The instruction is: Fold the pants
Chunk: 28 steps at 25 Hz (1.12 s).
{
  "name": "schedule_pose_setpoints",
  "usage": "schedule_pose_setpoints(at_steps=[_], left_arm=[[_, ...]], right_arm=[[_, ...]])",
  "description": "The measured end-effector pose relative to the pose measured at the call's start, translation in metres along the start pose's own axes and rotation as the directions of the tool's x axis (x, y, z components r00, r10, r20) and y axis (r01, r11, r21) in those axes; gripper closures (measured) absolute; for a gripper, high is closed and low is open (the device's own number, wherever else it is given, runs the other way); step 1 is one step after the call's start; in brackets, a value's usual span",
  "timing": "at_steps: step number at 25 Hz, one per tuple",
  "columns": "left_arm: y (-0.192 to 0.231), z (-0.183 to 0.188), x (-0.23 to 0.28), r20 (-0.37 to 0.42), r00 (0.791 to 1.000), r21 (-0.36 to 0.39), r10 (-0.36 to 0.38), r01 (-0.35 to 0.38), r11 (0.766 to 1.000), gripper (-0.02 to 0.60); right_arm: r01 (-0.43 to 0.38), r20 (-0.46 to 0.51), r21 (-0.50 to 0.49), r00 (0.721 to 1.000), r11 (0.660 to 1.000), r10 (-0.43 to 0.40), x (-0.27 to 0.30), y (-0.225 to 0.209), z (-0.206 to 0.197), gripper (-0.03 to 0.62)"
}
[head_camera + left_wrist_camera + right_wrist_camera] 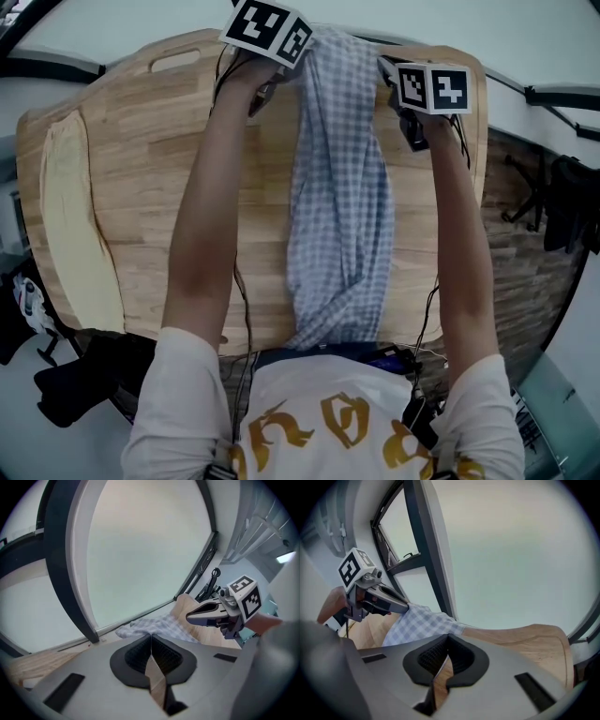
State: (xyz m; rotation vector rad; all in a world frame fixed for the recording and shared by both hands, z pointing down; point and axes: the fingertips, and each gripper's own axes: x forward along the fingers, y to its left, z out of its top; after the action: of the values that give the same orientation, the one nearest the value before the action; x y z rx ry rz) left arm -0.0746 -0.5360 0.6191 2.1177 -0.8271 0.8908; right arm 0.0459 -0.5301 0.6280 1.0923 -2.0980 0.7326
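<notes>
Wood makes up the surface: a pale table (141, 141) with rounded corners and a slot-shaped handle cut-out at about 11 o'clock in the head view. Behind its far edge stands a large frosted pane (140, 550) in a dark frame.

Down the middle of the table lie the pants (342, 187), blue-and-white checked, loosely bunched. They run from the far edge at 12 o'clock to the near edge at 6 o'clock, where the cloth reaches the person's white shirt (328, 412). A folded yellow cloth (80, 225) lies apart from them along the table's edge at 9 o'clock.

Both bare forearms reach up either side of the pants to their far end. The left gripper (151, 638) sits at the cloth's far corner near 11 o'clock, its dark ribbed pads pressed together with the checked hem right at their tips. The right gripper (447, 639) sits at the other far corner near 1 o'clock, jaws likewise closed, with the hem's corner meeting the tips. Each gripper's own view shows its partner off to one side, marker cube on top, nose at the checked cloth
</notes>
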Motion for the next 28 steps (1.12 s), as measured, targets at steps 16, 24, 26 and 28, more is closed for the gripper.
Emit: schedule_pose_setpoints(at_steps=[16,24,26,28], left_arm=[[-0.054,-0.101,0.000,-0.192,0.968,0.021,-0.161,0.168,0.985,0.404],[-0.048,-0.085,0.005,-0.081,0.985,-0.062,-0.155,0.150,0.987,0.532],[-0.035,-0.077,-0.008,-0.033,0.992,-0.087,-0.124,0.121,0.989,0.540],[-0.024,-0.070,-0.021,0.001,0.995,-0.106,-0.100,0.099,0.989,0.543]], right_arm=[[-0.151,-0.123,0.166,0.977,0.974,0.173,-0.004,0.052,-0.070,0.553],[-0.161,-0.064,0.181,0.982,0.970,0.175,-0.029,0.048,-0.060,0.556],[-0.169,-0.058,0.183,0.981,0.968,0.183,-0.036,0.045,-0.056,0.556],[-0.158,-0.037,0.200,0.985,0.967,0.168,-0.045,0.034,-0.051,0.559]])
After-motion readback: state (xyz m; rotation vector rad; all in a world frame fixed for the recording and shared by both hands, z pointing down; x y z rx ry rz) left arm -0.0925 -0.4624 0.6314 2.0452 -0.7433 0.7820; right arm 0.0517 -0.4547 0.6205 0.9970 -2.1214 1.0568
